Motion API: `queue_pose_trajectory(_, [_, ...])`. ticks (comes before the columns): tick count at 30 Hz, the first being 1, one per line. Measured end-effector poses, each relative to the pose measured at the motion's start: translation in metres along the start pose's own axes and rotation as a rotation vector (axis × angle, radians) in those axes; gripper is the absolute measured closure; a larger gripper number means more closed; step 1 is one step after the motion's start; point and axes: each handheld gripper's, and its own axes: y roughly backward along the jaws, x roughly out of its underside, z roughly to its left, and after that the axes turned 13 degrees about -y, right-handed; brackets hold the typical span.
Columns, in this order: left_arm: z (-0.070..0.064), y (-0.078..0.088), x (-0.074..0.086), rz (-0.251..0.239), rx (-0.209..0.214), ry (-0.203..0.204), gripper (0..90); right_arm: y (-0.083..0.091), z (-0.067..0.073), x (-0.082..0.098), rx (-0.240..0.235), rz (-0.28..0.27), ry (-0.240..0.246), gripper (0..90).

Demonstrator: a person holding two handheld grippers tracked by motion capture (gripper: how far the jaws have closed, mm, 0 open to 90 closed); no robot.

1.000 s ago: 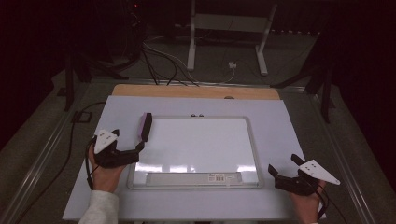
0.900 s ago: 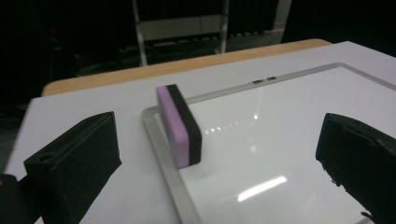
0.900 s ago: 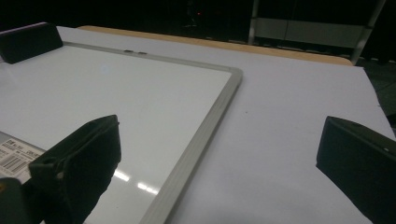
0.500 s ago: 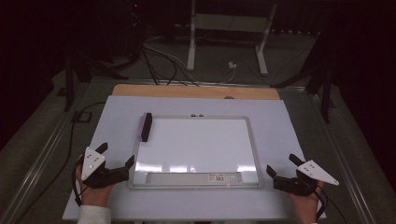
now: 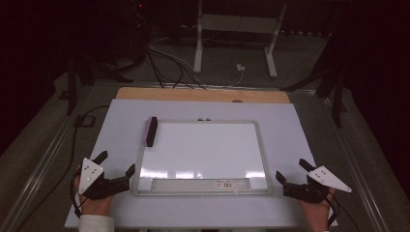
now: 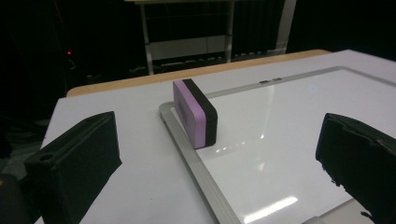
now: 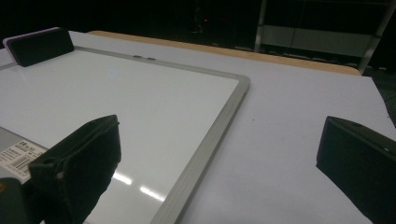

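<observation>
Left gripper (image 5: 116, 166): down at the near left corner of the desk (image 5: 121, 125), jaws spread wide, nothing between them, pointing toward the board's left edge.
Right gripper (image 5: 291, 170): at the near right corner, jaws wide apart too, empty, aimed inward at the board's right side.
Hands: one wrapped around each gripper at the desk's near edge; a white sleeve (image 5: 95, 223) shows on the left arm.
Whiteboard (image 5: 203, 150): lying flat between the two grippers, silver frame, wiped surface catching light glare; a tray strip with a barcode label (image 5: 228, 183) runs along its near edge.
Eraser (image 5: 151, 131): ahead of the left gripper, well apart from it, standing on its long edge at the board's far left corner, purple face outward, black felt toward the board.
From the left gripper view: eraser (image 6: 195, 112) sits straight ahead between the open jaws, farther up the frame rail.
From the right gripper view: eraser (image 7: 39, 45) far off at upper left, across the board.
</observation>
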Motion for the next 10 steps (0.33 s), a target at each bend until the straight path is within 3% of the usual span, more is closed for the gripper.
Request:
queue_pose_trajectory(5, [0.0011, -0.0007, 0.0014, 0.003, 0.003, 0.012, 0.7, -0.0007, -0.0007, -0.0001, 0.001, -0.001, 0.001, 0.1])
queue_pose_trajectory(10, [-0.0006, -0.0034, 0.0016, 0.019, 0.008, -0.003, 0.7, -0.0005, -0.003, -0.0002, 0.007, -0.004, -0.003, 0.1])
